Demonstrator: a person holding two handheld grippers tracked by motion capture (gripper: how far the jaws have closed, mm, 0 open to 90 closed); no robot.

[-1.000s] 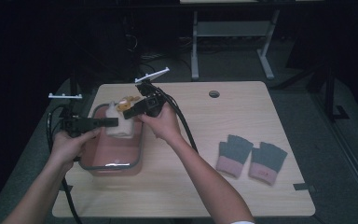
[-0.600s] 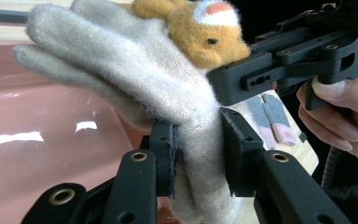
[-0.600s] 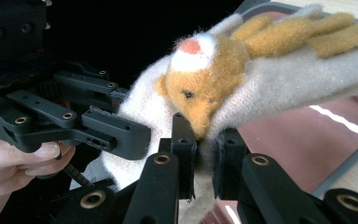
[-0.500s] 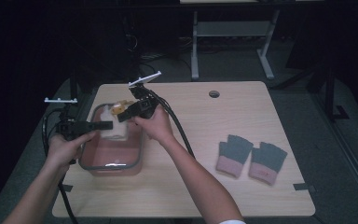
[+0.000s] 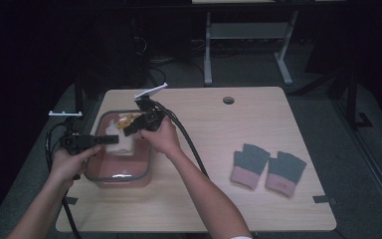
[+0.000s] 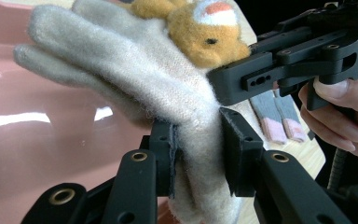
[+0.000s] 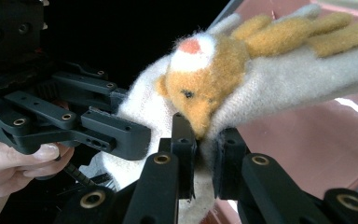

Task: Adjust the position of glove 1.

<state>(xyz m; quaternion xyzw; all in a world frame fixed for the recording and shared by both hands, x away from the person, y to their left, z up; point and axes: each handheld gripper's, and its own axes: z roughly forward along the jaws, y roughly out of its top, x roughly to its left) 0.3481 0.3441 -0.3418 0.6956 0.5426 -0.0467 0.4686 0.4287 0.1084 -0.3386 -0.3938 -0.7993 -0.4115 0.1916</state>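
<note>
A cream woolly glove (image 5: 120, 143) with an orange animal face (image 6: 200, 28) hangs over a pink see-through tub (image 5: 117, 179) at the table's left. My left gripper (image 5: 112, 140) comes in from the left and is shut on the glove's cuff (image 6: 200, 154). My right gripper (image 5: 127, 128) reaches in from the right and is shut on the glove's edge just below the face (image 7: 205, 154). The two grippers sit close together, each seen in the other's view: the right one (image 6: 261, 77), the left one (image 7: 88, 126). The glove's fingers (image 7: 307, 32) spread out over the tub's pink inside (image 7: 307, 158).
A pair of grey gloves with pink cuffs (image 5: 251, 164) (image 5: 283, 174) lies flat on the right half of the wooden table (image 5: 219, 199). A cable hole (image 5: 228, 100) sits near the far edge. Black cables trail from both grippers.
Both grippers have sunk a little with the glove held between them, bringing it lower over the pink tub. The grips have not changed.
</note>
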